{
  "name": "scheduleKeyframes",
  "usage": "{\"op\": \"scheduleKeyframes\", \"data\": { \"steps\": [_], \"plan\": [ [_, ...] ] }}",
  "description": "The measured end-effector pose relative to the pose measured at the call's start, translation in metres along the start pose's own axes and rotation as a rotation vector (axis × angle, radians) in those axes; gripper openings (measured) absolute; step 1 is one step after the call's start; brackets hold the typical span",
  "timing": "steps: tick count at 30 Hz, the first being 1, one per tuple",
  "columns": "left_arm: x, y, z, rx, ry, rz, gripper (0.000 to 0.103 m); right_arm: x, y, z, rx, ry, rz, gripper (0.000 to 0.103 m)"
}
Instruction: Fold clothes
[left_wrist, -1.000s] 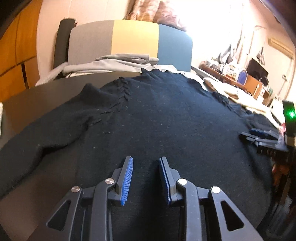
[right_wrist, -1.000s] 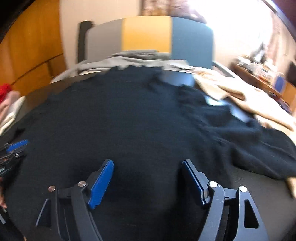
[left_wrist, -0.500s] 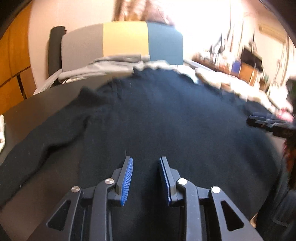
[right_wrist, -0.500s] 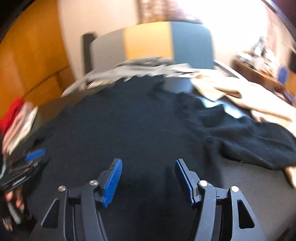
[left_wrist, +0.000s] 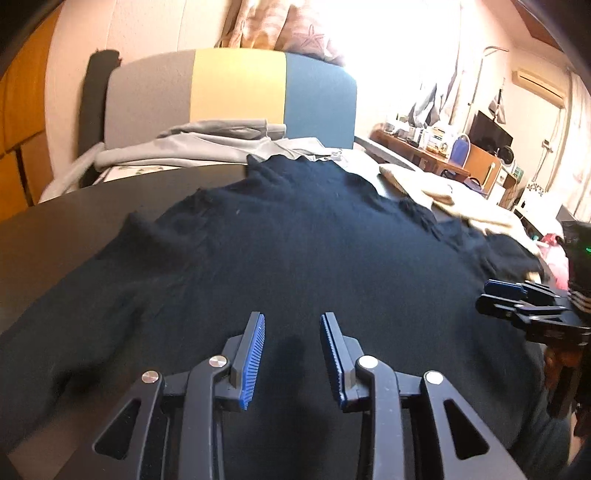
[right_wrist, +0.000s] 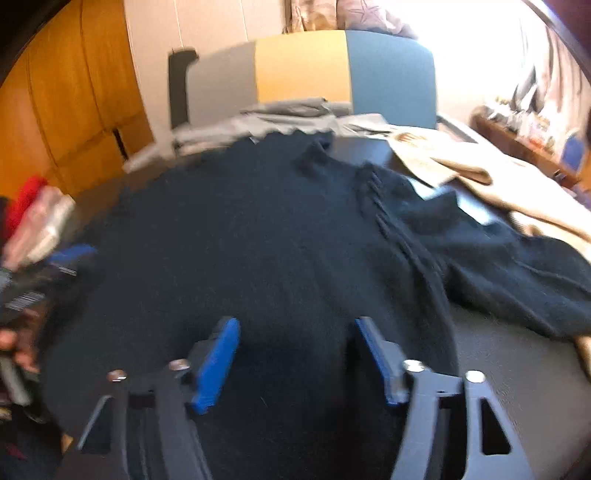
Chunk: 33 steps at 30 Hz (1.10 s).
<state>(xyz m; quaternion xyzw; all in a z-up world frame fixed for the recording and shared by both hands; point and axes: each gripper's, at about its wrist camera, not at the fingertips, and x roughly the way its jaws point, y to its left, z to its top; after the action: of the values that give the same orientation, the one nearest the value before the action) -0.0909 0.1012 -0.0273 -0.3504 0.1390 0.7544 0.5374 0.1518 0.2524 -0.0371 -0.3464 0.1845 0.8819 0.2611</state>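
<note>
While one black sweater (left_wrist: 295, 251) lies flat, two hand-held grippers (left_wrist: 291, 332) hover.

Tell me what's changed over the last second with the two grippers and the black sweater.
The right gripper narrowed its jaws early on, nothing clamped between them. The left gripper has just been opening slightly, also empty, and shifted sideways over the cloth. Nothing was grasped or released. The black sweater stays spread flat on the dark table, sleeves out.
</note>
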Motion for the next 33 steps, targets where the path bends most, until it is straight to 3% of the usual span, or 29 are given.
{"op": "scheduleKeyframes", "data": {
  "steps": [5,11,14,18,21,24,27,28,29,30,31,32,33],
  "plan": [
    [0.054,0.011,0.054,-0.072,0.059,0.024,0.032,0.031,-0.028,0.087,0.106,-0.005,0.088,0.059],
    [0.091,0.034,0.117,-0.079,0.065,0.029,0.034,0.122,-0.048,0.190,0.060,0.078,-0.036,0.061],
    [0.114,0.059,0.139,-0.182,0.070,-0.022,0.042,0.160,-0.051,0.224,0.042,0.086,-0.094,0.062],
    [0.144,0.080,0.161,-0.272,0.062,-0.078,0.051,0.206,-0.054,0.247,0.028,0.110,-0.140,0.063],
    [0.171,0.080,0.176,-0.225,0.094,-0.072,0.052,0.228,-0.059,0.254,0.050,0.113,-0.138,0.063],
    [0.199,0.076,0.185,-0.202,0.144,-0.115,0.053,0.246,-0.061,0.255,0.066,0.137,-0.106,0.063],
    [0.215,0.066,0.193,-0.121,0.144,-0.110,0.054,0.255,-0.053,0.258,0.000,0.133,-0.133,0.062],
    [0.218,0.063,0.194,-0.093,0.141,-0.096,0.054,0.255,-0.051,0.259,-0.009,0.133,-0.124,0.060],
    [0.221,0.059,0.195,-0.066,0.141,-0.080,0.053,0.255,-0.049,0.259,-0.018,0.133,-0.116,0.046],
    [0.223,0.055,0.196,-0.041,0.146,-0.063,0.051,0.255,-0.047,0.260,-0.027,0.132,-0.107,0.023],
    [0.225,0.051,0.197,-0.019,0.156,-0.049,0.046,0.255,-0.045,0.260,-0.036,0.132,-0.099,0.014],
    [0.226,0.047,0.197,0.004,0.165,-0.034,0.019,0.255,-0.043,0.261,-0.044,0.131,-0.091,0.010],
    [0.228,0.046,0.197,0.007,0.182,-0.042,0.004,0.252,-0.042,0.261,-0.040,0.126,-0.088,0.009]
  ]
}}
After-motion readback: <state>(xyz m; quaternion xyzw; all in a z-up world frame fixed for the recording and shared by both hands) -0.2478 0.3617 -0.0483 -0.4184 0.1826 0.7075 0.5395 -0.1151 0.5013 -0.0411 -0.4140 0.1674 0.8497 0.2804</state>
